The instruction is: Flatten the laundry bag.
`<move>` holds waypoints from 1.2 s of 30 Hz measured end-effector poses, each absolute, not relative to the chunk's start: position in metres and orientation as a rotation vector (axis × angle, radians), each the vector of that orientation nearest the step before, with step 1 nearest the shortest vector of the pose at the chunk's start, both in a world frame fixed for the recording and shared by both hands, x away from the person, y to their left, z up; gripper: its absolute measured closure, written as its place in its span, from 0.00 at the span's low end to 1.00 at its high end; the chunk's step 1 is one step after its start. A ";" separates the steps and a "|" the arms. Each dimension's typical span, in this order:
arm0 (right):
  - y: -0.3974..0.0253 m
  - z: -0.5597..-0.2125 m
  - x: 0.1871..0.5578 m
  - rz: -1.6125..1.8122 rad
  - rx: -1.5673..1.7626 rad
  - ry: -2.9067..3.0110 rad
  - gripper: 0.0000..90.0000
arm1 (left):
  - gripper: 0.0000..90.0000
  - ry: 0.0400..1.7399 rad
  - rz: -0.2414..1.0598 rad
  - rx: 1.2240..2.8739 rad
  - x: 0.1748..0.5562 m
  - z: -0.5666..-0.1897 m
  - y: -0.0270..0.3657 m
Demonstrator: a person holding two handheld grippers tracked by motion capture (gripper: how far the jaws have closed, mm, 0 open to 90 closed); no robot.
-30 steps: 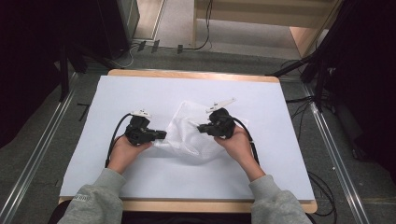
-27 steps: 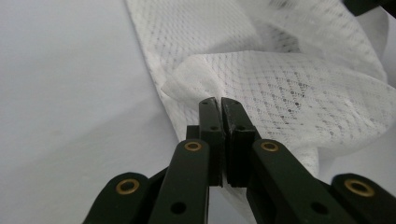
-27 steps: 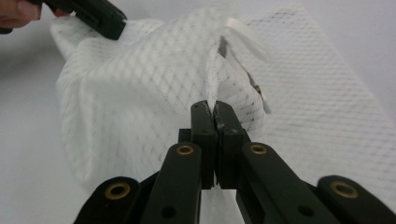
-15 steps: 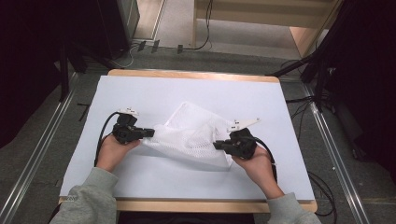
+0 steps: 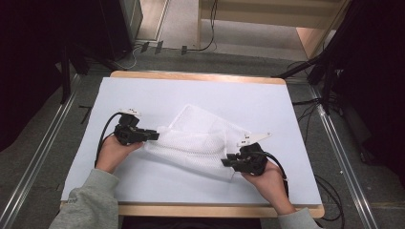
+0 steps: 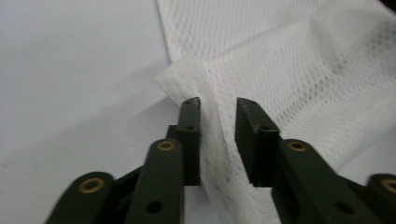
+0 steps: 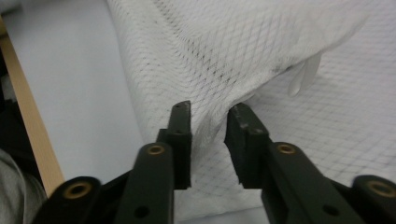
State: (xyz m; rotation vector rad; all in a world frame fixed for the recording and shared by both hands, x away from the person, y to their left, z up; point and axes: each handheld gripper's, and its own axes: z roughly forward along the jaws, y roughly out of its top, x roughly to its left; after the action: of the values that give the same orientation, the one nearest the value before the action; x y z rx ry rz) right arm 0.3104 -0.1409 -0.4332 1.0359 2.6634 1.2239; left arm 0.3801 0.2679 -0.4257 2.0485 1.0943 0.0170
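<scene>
A: We are looking down at the white mesh laundry bag (image 5: 200, 140), which is lying near the middle of the table (image 5: 200, 88), on its pale blue-white top. It is spreading from the left gripper (image 5: 152, 135) at its left corner to the right gripper (image 5: 228, 163) at its near right edge.

B: And our left gripper (image 6: 217, 105) is sitting with its jaws partly apart, a fold of the mesh laundry bag (image 6: 299, 70) running up between them. The cloth is touching the inner face of the left jaw, yet a gap is showing beside the right one, so we are not clamping it tight.

A: We are seeing much the same on the right gripper (image 7: 209, 109). Its jaws are standing partly open too, with a raised ridge of the mesh laundry bag (image 7: 210, 51) between them. Whether they are truly pinching the cloth, we cannot tell.

B: A small white loop or tab (image 7: 303, 77) is hanging from the bag's fold, just beyond that gripper's right jaw.

A: In the high view, our left hand (image 5: 114, 150) is resting on the table behind its gripper, and our right hand (image 5: 265, 181) is sitting nearer the front edge. The bag is looking rumpled, with a folded layer lying across its middle.

B: The table's wooden rim (image 7: 32, 135) is showing at the left of the right gripper view, well apart from the bag.
</scene>
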 end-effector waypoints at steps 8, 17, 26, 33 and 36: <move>-0.161 -0.425 0.312 1.268 1.072 2.521 0.71 | 0.69 1.083 0.067 2.023 0.397 -0.419 0.262; -0.172 -0.441 0.322 1.176 1.194 2.500 0.68 | 0.68 1.062 0.055 2.108 0.432 -0.437 0.232; -0.174 -0.446 0.318 1.157 1.223 2.492 0.68 | 0.69 1.060 0.048 2.140 0.449 -0.451 0.218; -0.175 -0.449 0.318 1.155 1.242 2.485 0.68 | 0.82 1.057 0.049 2.176 0.454 -0.457 0.208; -0.174 -0.451 0.319 1.140 1.248 2.491 0.69 | 0.93 1.059 0.059 2.188 0.454 -0.457 0.206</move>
State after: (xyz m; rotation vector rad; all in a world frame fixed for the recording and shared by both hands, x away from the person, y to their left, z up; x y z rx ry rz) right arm 0.3194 -0.1739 -0.4507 1.2479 2.4906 1.1399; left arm 0.4535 0.2056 -0.4575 2.1880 1.0587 0.0593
